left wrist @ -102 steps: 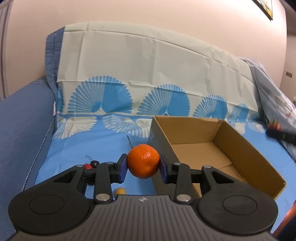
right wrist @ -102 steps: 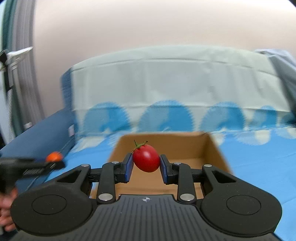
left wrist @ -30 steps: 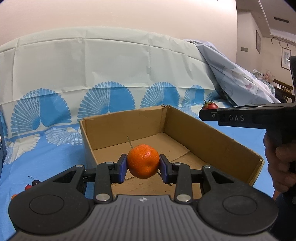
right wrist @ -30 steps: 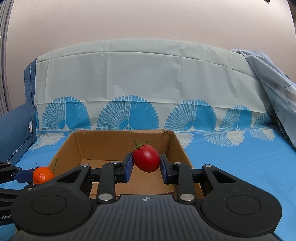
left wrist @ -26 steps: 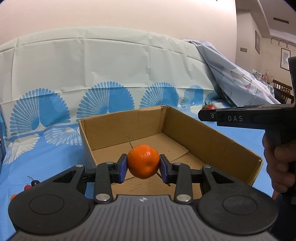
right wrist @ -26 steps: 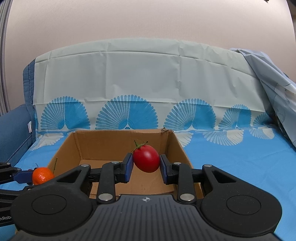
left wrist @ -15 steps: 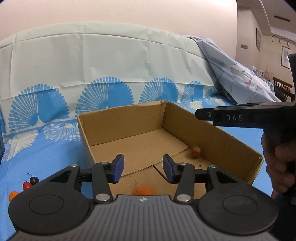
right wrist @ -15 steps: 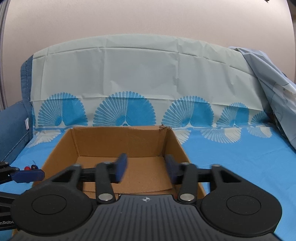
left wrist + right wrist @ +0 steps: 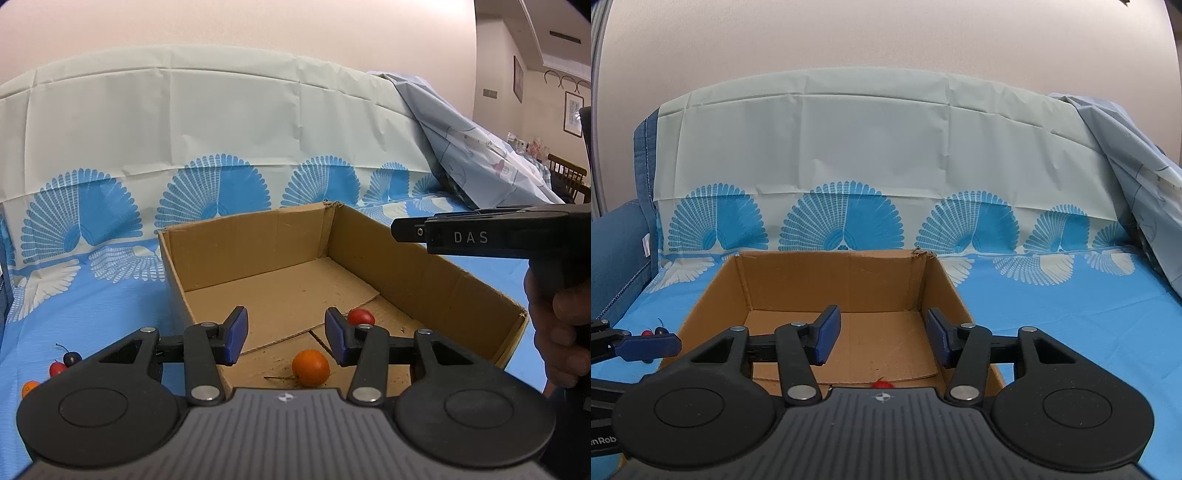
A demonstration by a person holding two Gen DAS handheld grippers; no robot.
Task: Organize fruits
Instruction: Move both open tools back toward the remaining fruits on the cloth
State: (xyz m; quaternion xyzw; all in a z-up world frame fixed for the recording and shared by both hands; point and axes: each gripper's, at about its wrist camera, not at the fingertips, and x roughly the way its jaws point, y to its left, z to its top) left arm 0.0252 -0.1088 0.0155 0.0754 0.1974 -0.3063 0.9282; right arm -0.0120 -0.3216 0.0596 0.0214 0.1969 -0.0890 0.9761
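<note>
An open cardboard box (image 9: 424,269) sits on the blue patterned cloth. In the left wrist view an orange (image 9: 310,368) lies on the box floor near its front wall, with a small red tomato (image 9: 361,316) a little behind it. My left gripper (image 9: 286,334) hangs open above the orange, nothing between its blue pads. My right gripper (image 9: 882,334) is open too, over the same box (image 9: 831,280). Just the top of the tomato (image 9: 882,384) peeks out below the right gripper's body.
Left of the box, a dark cherry (image 9: 72,357), a red cherry (image 9: 56,367) and a small orange fruit (image 9: 29,387) lie on the cloth. A person's hand (image 9: 561,325) holds the right gripper's handle at the box's right. A draped backrest (image 9: 868,147) rises behind the box.
Both grippers opened and let go of their fruit. The orange dropped from the left gripper and the tomato from the right, and both now lie on the box floor.
</note>
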